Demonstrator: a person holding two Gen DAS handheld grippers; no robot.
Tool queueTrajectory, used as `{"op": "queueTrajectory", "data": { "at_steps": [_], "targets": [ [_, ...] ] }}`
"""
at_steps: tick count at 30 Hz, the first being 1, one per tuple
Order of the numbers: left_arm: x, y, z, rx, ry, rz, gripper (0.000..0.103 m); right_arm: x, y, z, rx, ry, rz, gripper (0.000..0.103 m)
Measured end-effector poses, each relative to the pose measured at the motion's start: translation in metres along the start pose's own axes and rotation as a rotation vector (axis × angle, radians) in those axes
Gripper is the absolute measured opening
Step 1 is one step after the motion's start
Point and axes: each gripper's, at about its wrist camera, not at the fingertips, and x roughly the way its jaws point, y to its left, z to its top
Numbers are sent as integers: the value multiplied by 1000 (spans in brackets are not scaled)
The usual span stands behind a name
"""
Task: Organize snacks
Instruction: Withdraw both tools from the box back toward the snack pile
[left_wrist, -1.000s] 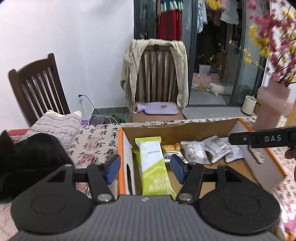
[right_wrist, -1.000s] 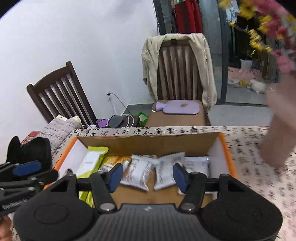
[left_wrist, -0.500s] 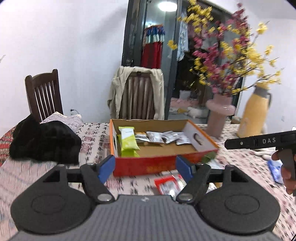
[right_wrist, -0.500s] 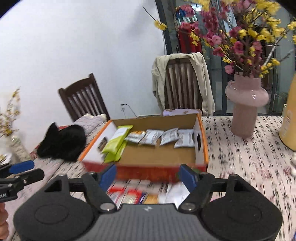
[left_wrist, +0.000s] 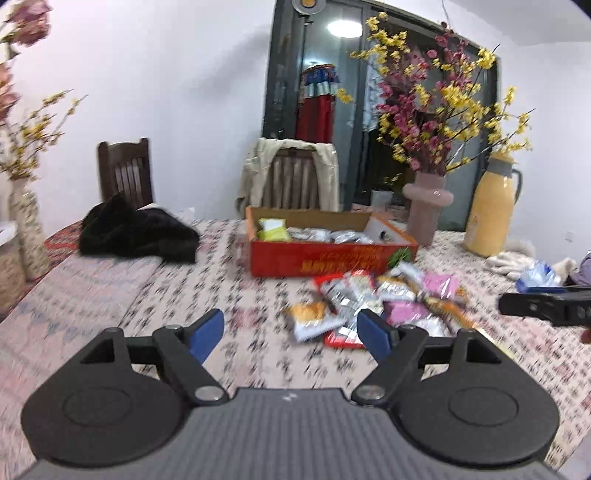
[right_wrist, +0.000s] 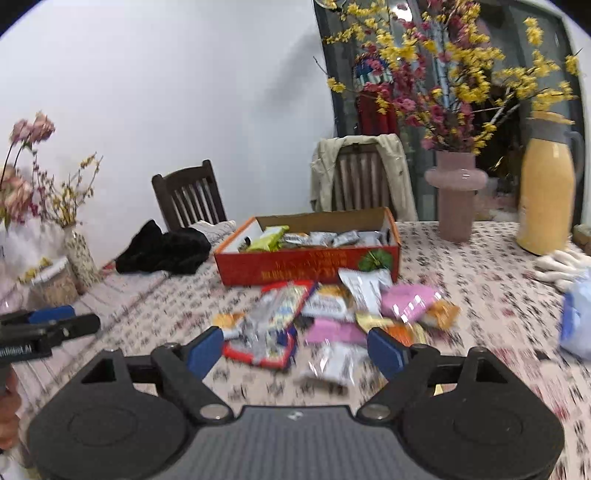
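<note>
A red cardboard box (left_wrist: 332, 256) (right_wrist: 310, 266) stands on the table and holds a green packet (left_wrist: 272, 229) (right_wrist: 267, 236) and several silver packets (left_wrist: 325, 234) (right_wrist: 325, 238). A loose pile of snack packets (left_wrist: 373, 302) (right_wrist: 332, 314) lies in front of the box. My left gripper (left_wrist: 291, 332) is open and empty, above the table near the pile's left edge. My right gripper (right_wrist: 295, 347) is open and empty, just short of the pile. The right gripper also shows at the far right of the left wrist view (left_wrist: 543, 306); the left gripper shows at the left of the right wrist view (right_wrist: 48, 328).
A pink vase of flowers (left_wrist: 426, 210) (right_wrist: 456, 192) and a yellow thermos (left_wrist: 493, 210) (right_wrist: 546, 199) stand right of the box. Black cloth (left_wrist: 136, 232) (right_wrist: 166, 247) lies to its left. White gloves (right_wrist: 561, 266) and a blue bag (right_wrist: 576, 317) lie far right. Chairs stand behind.
Both grippers have pulled back from over the box toward the table's near side. The loose pile of packets has come into view. Both stay open and empty.
</note>
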Motion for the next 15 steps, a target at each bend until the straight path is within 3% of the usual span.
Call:
{"op": "queueTrajectory", "data": {
  "at_steps": [4,8,15],
  "targets": [
    [-7,-3,-26,22,37,31,81,-21,10,-43,-45,-40,-98,86],
    [-5,-8,-40,28,78,13,81,-33,14,-75,-75,-54,-155,87],
    [-1,-22,-45,65,67,-2,81,-34,14,-81,-70,-36,-156,87]
  ]
}}
